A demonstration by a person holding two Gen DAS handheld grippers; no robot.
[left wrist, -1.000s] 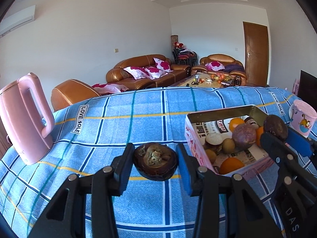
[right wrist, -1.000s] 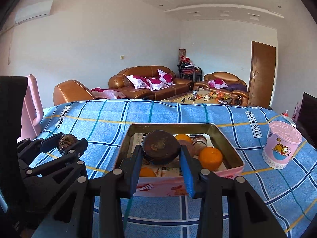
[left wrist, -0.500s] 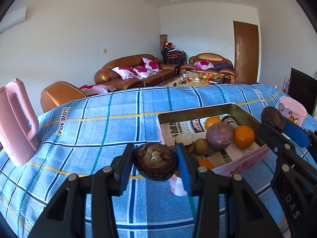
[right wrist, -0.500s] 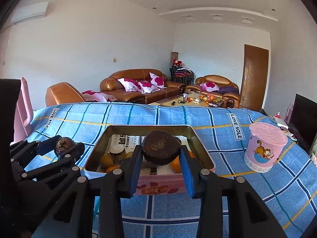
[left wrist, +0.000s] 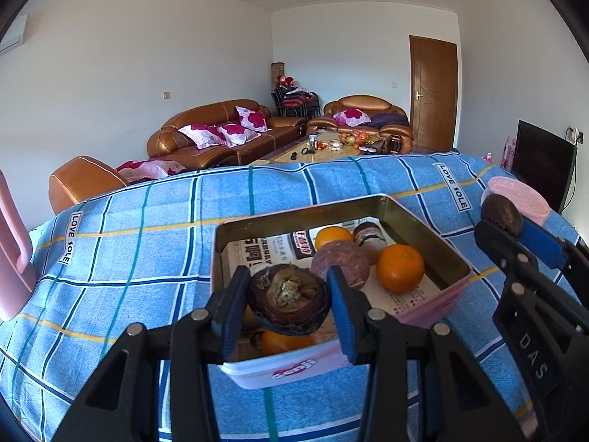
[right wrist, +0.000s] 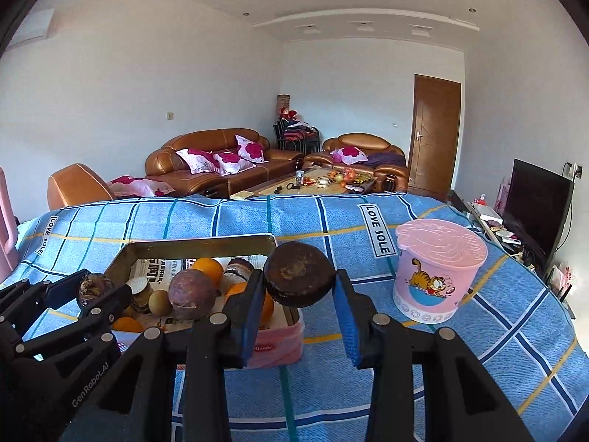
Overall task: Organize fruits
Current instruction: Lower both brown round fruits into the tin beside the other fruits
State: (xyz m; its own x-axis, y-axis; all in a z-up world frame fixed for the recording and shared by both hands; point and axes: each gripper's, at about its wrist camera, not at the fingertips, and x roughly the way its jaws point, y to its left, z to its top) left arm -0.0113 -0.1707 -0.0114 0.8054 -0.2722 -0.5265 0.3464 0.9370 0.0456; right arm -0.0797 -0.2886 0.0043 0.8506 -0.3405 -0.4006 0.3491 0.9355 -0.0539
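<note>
Here, a dark split-open fruit [left wrist: 288,300] sat clamped in my left gripper [left wrist: 287,304], held above the near end of the pink tin [left wrist: 434,305], over oranges and purple fruit lying on newspaper. My right gripper [right wrist: 300,296] pinched a round dark-brown fruit [right wrist: 300,274] just right of the tin, near the pink cartoon cup [right wrist: 438,272] on the blue checked cloth [right wrist: 478,331].

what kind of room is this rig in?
Most likely a home living room: brown leather sofa with floral cushions, cluttered coffee table, TV at right. The fruit tin sits on a blue checked cloth.
</note>
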